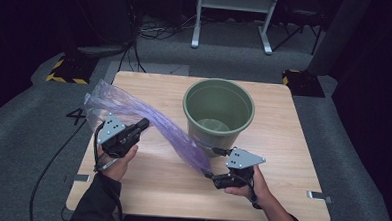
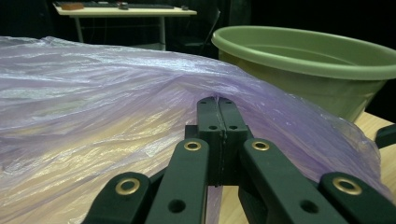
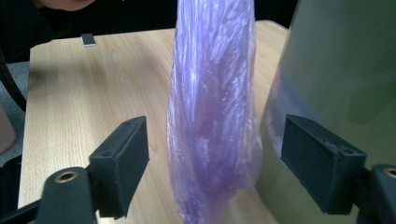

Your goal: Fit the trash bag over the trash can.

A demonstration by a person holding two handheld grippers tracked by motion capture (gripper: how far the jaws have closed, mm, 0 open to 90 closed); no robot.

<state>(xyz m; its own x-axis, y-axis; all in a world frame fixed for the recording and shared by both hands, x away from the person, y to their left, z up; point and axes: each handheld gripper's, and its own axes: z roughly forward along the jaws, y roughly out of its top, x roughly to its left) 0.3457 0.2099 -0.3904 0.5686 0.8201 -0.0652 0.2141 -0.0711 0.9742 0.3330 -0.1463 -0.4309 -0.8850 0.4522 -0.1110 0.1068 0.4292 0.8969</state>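
- The wooden table [image 1: 282, 159] is carrying a green bucket [image 1: 218, 111] toward its far edge, right of the middle; the bucket is standing upright and looks empty, with nothing draped on its rim.
- A purple plastic bag [image 1: 148, 119] is stretching in a long band from the table's left edge down toward its near edge, passing just in front of the bucket.
- The left gripper [image 2: 217, 108] is pinching a fold of the bag, jaws fully together.
- The right gripper [image 3: 212, 154] is standing with its jaws wide apart; the bag's gathered end is hanging between the pads, untouched.
- Judgement: lining the bucket appears to be the work in hand and is barely begun; the bag is not yet opened or over the rim.
- The bag's mouth is hard to make out, and the bucket is blurring at the right edge of the right gripper view.
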